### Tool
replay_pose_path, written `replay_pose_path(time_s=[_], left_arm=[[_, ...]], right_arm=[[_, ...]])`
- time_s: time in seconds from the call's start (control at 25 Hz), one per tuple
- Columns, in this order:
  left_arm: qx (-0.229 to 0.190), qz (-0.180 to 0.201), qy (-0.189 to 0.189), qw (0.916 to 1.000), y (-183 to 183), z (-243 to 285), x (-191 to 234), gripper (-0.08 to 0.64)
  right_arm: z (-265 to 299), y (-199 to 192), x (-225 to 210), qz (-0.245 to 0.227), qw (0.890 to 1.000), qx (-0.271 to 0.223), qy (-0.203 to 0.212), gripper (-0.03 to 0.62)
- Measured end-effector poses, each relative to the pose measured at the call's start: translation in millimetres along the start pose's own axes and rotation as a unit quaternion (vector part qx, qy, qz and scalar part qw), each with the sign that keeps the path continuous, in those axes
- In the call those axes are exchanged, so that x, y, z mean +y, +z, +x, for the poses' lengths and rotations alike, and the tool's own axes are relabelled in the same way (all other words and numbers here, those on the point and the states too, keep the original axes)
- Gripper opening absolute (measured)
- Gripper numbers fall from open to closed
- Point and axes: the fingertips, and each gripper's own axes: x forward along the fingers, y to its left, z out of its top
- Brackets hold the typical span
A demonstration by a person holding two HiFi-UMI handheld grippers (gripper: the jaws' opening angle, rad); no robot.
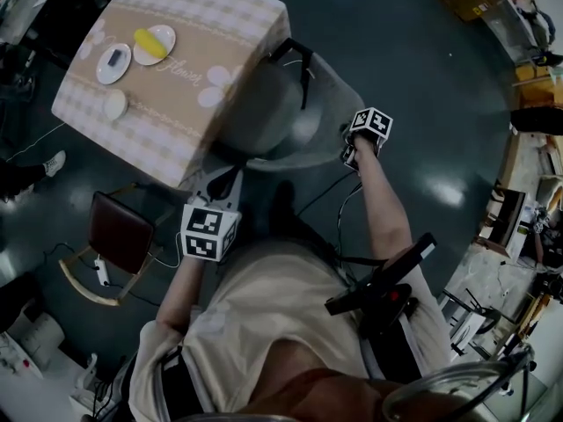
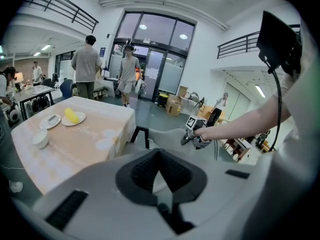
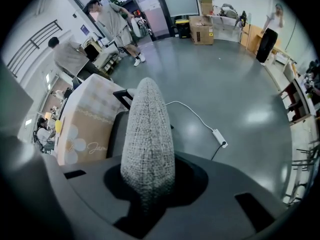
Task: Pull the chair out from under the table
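Note:
A grey fabric chair [image 1: 281, 112] stands at the near corner of the table [image 1: 167, 69] with the checked cloth. Its seat is partly under the tabletop and its curved back faces me. My right gripper [image 1: 350, 152] is shut on the right end of the backrest, and the woven edge [image 3: 147, 134] rises from between its jaws [image 3: 147, 194]. My left gripper [image 1: 222, 181] is at the left end of the backrest. In its own view a pale wedge of the chair back sits pinched between its dark pads [image 2: 160, 176]. The backrest rim [image 2: 167, 136] runs on to the right gripper [image 2: 192, 134].
Plates with a yellow item [image 1: 154, 44] and a small bowl [image 1: 114, 104] sit on the table. A dark red stool [image 1: 119, 231] stands at my left. A power strip on a cable [image 3: 220, 136] lies on the floor behind the chair. People [image 2: 86, 66] and cardboard boxes [image 3: 201, 34] are farther off.

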Motion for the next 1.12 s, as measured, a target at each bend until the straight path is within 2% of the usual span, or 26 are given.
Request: replay_pose_path(time_s=[0.4,1.0,1.12], left_arm=[[-0.001,0.006,0.002,1.0,3,0,-2,0.006],[0.001,0.022,-0.014,0.9997,9,12,-29,0.007],[-0.006,0.017,-0.007,0.9998,9,9,-24,0.006]], right_arm=[[4,2,4,-0.014,1.0,-0.002,0.011,0.094],[-8,3,-23,-0.017,1.0,-0.003,0.01,0.094],[-7,2,-22,-0.021,1.0,-0.001,0.006,0.094]])
